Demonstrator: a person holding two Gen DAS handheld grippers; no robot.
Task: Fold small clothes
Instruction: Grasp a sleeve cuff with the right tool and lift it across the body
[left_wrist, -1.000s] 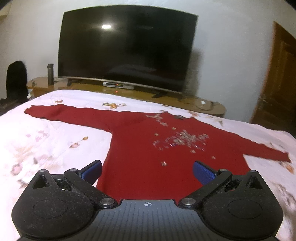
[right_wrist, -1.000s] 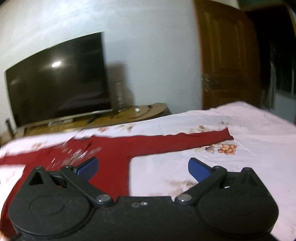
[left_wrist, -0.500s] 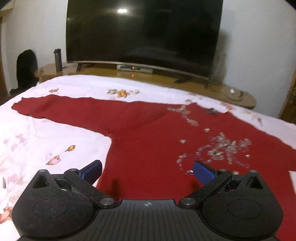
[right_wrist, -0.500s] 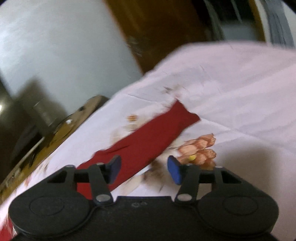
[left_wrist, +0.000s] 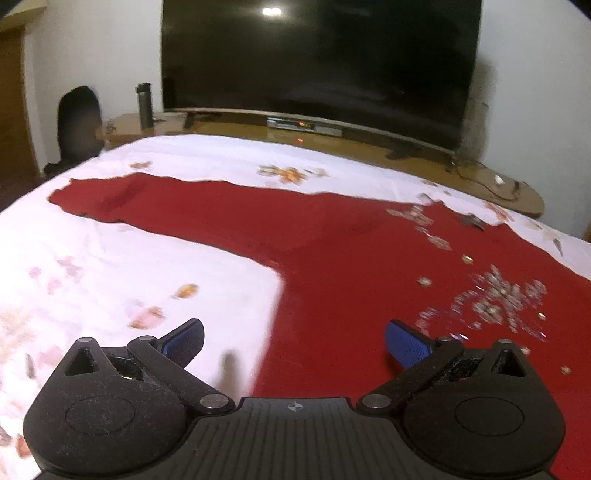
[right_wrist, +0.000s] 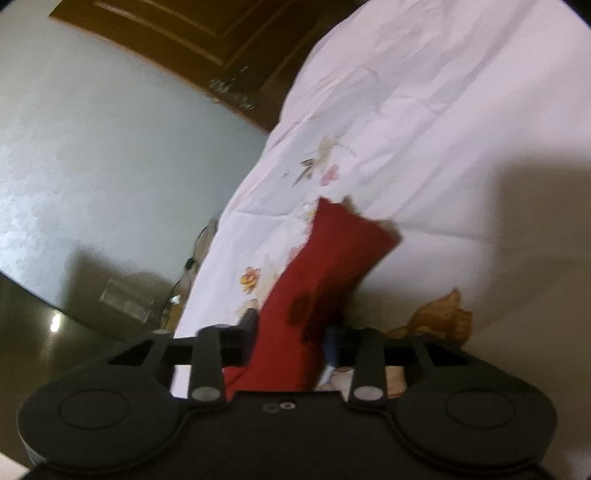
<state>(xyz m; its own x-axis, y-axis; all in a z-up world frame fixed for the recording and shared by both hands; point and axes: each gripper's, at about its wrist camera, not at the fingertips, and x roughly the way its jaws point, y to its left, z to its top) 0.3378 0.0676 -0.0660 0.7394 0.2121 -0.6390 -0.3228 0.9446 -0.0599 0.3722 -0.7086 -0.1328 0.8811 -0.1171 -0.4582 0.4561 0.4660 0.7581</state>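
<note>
Bedsheet (left_wrist: 155, 236), white with a faded floral print, covers the bed and carries a red long-sleeved knit top with a patch of silvery sequins on its chest (left_wrist: 354, 266), spread flat with one sleeve (left_wrist: 155, 203) stretched toward the left edge of the left wrist view. The left gripper (left_wrist: 293, 341) hangs just above the garment's side edge, below the armpit, its blue-padded fingers (left_wrist: 184, 338) spread wide with nothing between them; one pad is over the sheet, the other over red fabric. In the right wrist view, strongly rolled and blurred, the right gripper (right_wrist: 291, 336) is closing on the top's other red sleeve (right_wrist: 332, 266) near its cuff; the cloth runs up between the fingers, and both pads seem to touch it. Beyond the bed stand a large dark curved television (left_wrist: 321, 62) on a low wooden stand (left_wrist: 480, 173), a grey flask (left_wrist: 144, 105) and a brown wooden door (right_wrist: 207, 40).
</note>
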